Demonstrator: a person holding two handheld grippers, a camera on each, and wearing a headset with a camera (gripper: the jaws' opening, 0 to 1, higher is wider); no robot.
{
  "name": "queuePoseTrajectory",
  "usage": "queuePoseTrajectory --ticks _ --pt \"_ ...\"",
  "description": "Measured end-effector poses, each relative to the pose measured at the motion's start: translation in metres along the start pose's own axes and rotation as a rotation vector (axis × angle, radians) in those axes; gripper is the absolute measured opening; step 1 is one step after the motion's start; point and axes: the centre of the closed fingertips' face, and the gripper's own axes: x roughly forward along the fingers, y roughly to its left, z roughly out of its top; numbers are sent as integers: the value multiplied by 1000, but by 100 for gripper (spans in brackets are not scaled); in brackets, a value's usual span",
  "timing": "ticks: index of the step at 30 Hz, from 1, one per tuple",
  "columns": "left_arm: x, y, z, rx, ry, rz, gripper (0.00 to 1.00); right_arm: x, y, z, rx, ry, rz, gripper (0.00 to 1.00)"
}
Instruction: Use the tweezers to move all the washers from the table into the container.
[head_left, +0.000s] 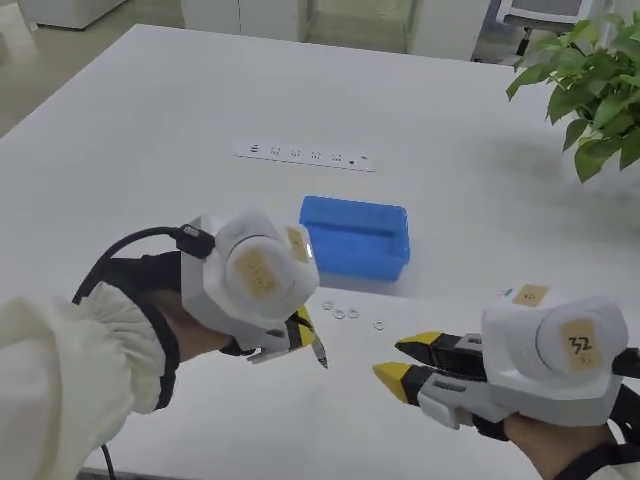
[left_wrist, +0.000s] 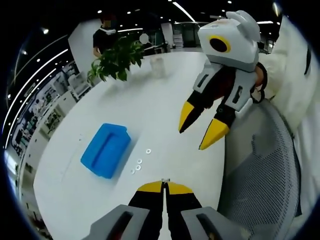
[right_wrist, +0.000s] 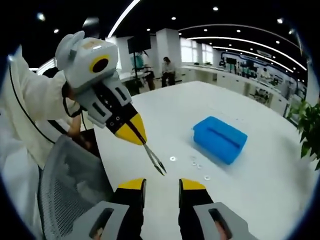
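My left gripper (head_left: 306, 332) hovers above the table's near side, shut on thin metal tweezers (head_left: 319, 353) whose tips point down and to the right. The tweezers (right_wrist: 154, 159) hang in the air, short of several small washers (head_left: 340, 313) lying in a loose row on the white table. Just behind the washers stands the blue container (head_left: 355, 237). My right gripper (head_left: 401, 360) is to the right of the washers, open and holding nothing, its yellow tips pointing left. In the left gripper view the washers (left_wrist: 139, 161) lie beside the container (left_wrist: 106, 149).
A white power strip (head_left: 305, 156) lies beyond the container. A green plant (head_left: 590, 90) stands at the table's far right. A grey mesh chair (left_wrist: 260, 165) is at the near edge of the table (head_left: 150, 120).
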Motion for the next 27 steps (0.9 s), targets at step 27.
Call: queuePoseTrajectory --ticks 27 --pt "-48 1 38 151 -78 -33 0 41 9 49 -226 -6 132 19"
